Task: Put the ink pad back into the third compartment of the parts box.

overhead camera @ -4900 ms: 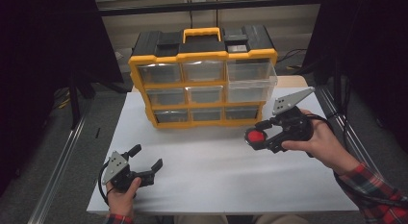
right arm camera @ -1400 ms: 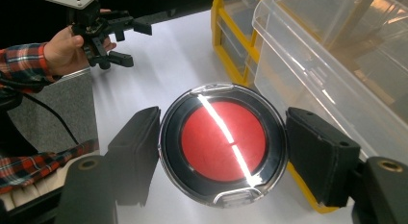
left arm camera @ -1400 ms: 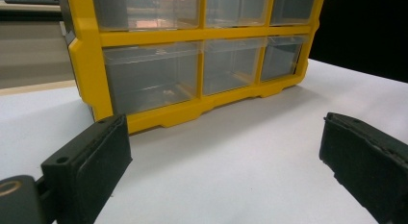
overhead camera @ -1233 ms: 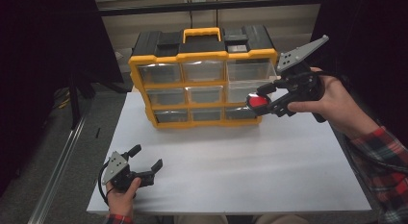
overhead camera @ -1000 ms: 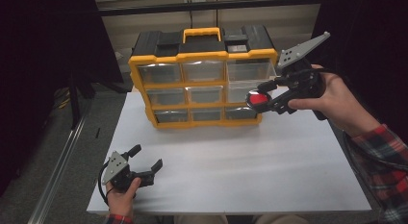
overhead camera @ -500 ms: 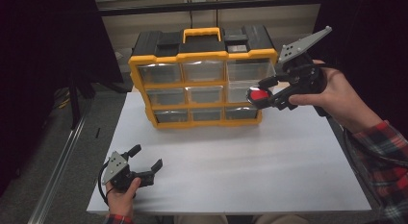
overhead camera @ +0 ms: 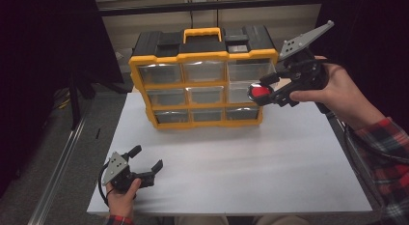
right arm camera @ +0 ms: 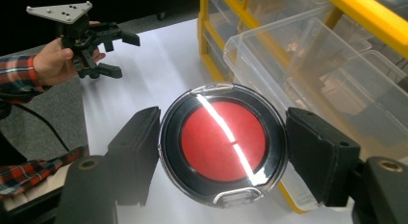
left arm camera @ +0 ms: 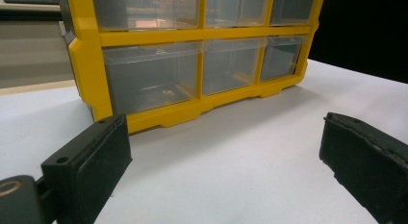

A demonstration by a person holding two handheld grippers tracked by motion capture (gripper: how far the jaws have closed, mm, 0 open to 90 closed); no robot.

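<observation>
No brand, label or writing can be read on anything here.

Nearest the person, at the front left corner of the white table [overhead camera: 270, 162], the left hand [overhead camera: 120, 198] holds the left gripper [overhead camera: 147, 160] low over the surface. Its jaws stand wide apart with nothing between them — in the left gripper view the two black pads frame bare tabletop and, beyond it, the bottom row of clear drawers.

Farther back and to the right, the right hand [overhead camera: 337, 92], in a red plaid sleeve [overhead camera: 386, 152], holds the right gripper [overhead camera: 264, 92] up in the air, its grey three-cornered plate tilted toward the upper right. Its jaws are clamped on a round case [right arm camera: 223, 144] — a red disc inside a black ring under a clear, glossy lid. In the right gripper view the case sits squarely between the two pads, touching both at its left and right edges, its face turned toward the camera. In the high view the case [overhead camera: 259, 92] hangs just in front of the right-hand column of drawers, at the level of the middle row.

Farthest back stands the yellow drawer cabinet [overhead camera: 202, 85], three rows of three clear drawers with a black top and a yellow handle. In the right gripper view a clear drawer [right arm camera: 327, 75] juts out open just behind the case; it looks empty.
</observation>
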